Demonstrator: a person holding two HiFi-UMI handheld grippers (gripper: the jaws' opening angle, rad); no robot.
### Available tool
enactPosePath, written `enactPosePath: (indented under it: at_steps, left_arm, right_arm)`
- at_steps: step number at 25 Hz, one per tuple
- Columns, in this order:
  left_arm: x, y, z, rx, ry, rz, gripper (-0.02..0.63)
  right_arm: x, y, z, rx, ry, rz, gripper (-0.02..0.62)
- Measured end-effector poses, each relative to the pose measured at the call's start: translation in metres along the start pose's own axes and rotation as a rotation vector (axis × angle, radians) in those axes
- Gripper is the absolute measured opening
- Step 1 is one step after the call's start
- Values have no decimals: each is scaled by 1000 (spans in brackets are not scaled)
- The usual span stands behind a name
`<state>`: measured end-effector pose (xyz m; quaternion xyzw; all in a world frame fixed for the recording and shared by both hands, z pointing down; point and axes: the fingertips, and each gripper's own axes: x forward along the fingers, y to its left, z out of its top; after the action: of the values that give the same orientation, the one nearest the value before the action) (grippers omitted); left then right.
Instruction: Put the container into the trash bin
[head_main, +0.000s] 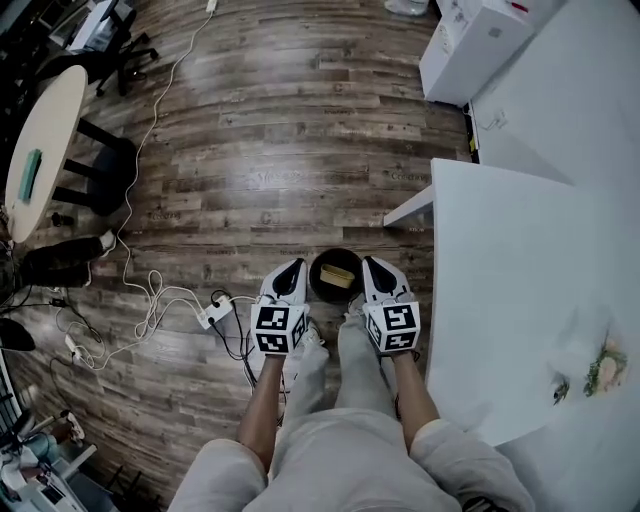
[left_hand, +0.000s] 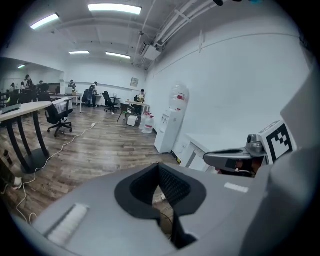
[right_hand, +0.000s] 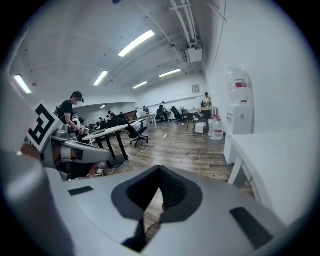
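Observation:
In the head view a black round trash bin stands on the wood floor just in front of my feet. A tan container lies inside it. My left gripper hangs to the bin's left and my right gripper to its right, both above the bin and apart from it. Both have their jaws together with nothing between them. In the left gripper view the left gripper is shut and the right gripper's body shows at the right. In the right gripper view the right gripper is shut too.
A white table with food scraps stands at the right. A power strip and cables lie on the floor to the left. A round table is far left, a white cabinet far right.

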<state>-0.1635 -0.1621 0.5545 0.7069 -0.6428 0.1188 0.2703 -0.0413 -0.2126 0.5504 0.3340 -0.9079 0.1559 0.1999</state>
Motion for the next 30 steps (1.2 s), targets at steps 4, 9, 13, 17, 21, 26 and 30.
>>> enactPosePath:
  at_steps: [4, 9, 13, 17, 21, 26, 30]
  left_arm:
    - [-14, -11, 30, 20, -25, 1, 11]
    - [-39, -18, 56, 32, -58, 6, 11]
    - [-54, -20, 72, 47, -79, 11, 11]
    - [-70, -24, 87, 74, -105, 15, 11]
    - [-83, -24, 98, 85, -128, 20, 11]
    - [-96, -33, 112, 95, -157, 19, 11]
    - [-107, -35, 114, 101, -166, 16, 11]
  right_arm:
    - [-20, 0, 32, 4, -40, -6, 14]
    - [-45, 5, 64, -17, -80, -19, 14]
    - [-61, 8, 81, -34, -103, -31, 14]
    - [-81, 10, 91, -49, -118, -40, 14]
    - [-95, 14, 98, -64, -128, -49, 14]
    - [-112, 15, 110, -74, -149, -62, 14]
    - [-122, 17, 114, -84, -160, -74, 14]
